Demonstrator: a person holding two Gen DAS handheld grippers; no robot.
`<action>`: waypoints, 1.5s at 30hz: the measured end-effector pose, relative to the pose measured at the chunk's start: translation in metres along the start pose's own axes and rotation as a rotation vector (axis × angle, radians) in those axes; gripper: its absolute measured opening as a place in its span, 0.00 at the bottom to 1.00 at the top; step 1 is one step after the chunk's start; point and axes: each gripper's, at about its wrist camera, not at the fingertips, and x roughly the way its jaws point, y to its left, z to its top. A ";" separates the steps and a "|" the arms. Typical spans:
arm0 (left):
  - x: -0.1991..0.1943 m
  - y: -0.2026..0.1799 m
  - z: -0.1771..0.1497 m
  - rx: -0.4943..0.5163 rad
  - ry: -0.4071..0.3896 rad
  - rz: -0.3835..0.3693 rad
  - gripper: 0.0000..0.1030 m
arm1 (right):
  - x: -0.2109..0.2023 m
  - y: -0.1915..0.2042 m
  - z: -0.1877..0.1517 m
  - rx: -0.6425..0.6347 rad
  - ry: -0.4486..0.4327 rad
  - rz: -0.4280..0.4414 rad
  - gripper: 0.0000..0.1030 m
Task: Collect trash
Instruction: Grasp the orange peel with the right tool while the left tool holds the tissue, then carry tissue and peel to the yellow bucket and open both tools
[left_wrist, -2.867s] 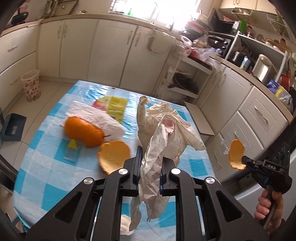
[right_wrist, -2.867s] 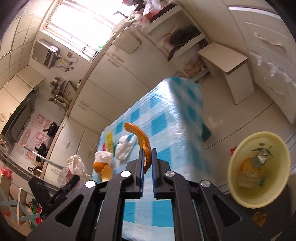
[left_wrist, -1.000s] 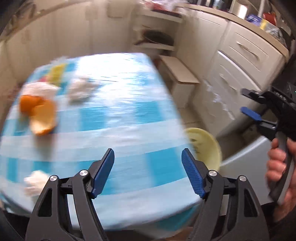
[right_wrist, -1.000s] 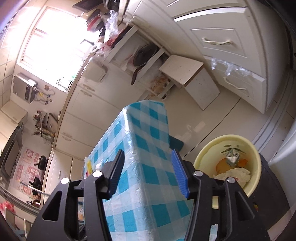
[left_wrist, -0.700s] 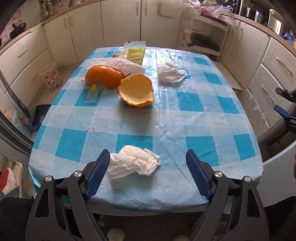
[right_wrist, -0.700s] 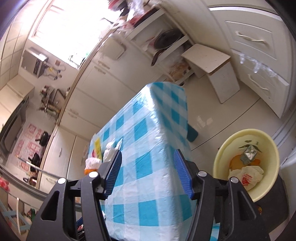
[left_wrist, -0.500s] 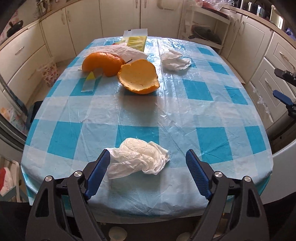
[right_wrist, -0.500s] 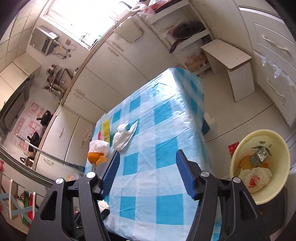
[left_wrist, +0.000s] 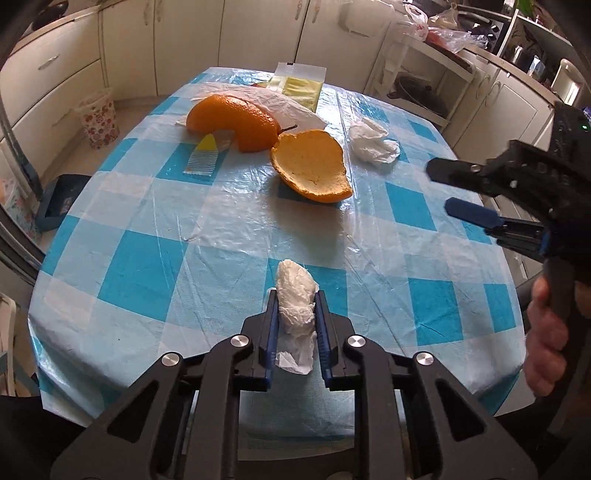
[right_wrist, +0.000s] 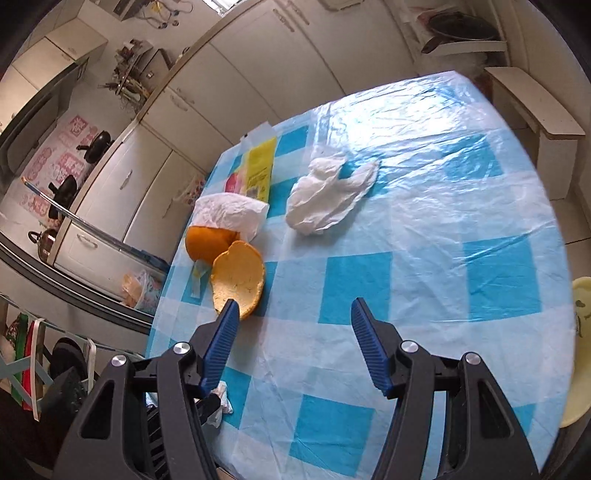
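Now my left gripper (left_wrist: 296, 312) tilts steeply down at the near edge of the checked table (left_wrist: 147, 273), jaws closing on the crumpled white tissue (left_wrist: 295, 295), which sits squeezed between both blue pads. My right gripper (right_wrist: 291, 328) hangs over the table's right side, a hand (left_wrist: 546, 332) on its grip, jaws spread with nothing between them. Just ahead of its left fingertip lies the orange peel half (right_wrist: 238, 282); another crumpled tissue (right_wrist: 325, 201) rests farther off.

Left claw (left_wrist: 295, 321) closing, right claw (right_wrist: 291, 314) agape
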 end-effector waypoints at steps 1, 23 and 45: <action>-0.002 0.003 0.001 -0.017 -0.004 -0.005 0.16 | 0.009 0.004 0.000 -0.007 0.010 -0.002 0.59; -0.020 0.046 0.014 -0.130 -0.036 -0.085 0.16 | 0.079 0.061 0.003 -0.206 -0.021 -0.065 0.10; -0.017 -0.044 0.007 0.041 -0.026 -0.243 0.16 | -0.135 -0.093 -0.004 0.000 -0.314 -0.290 0.07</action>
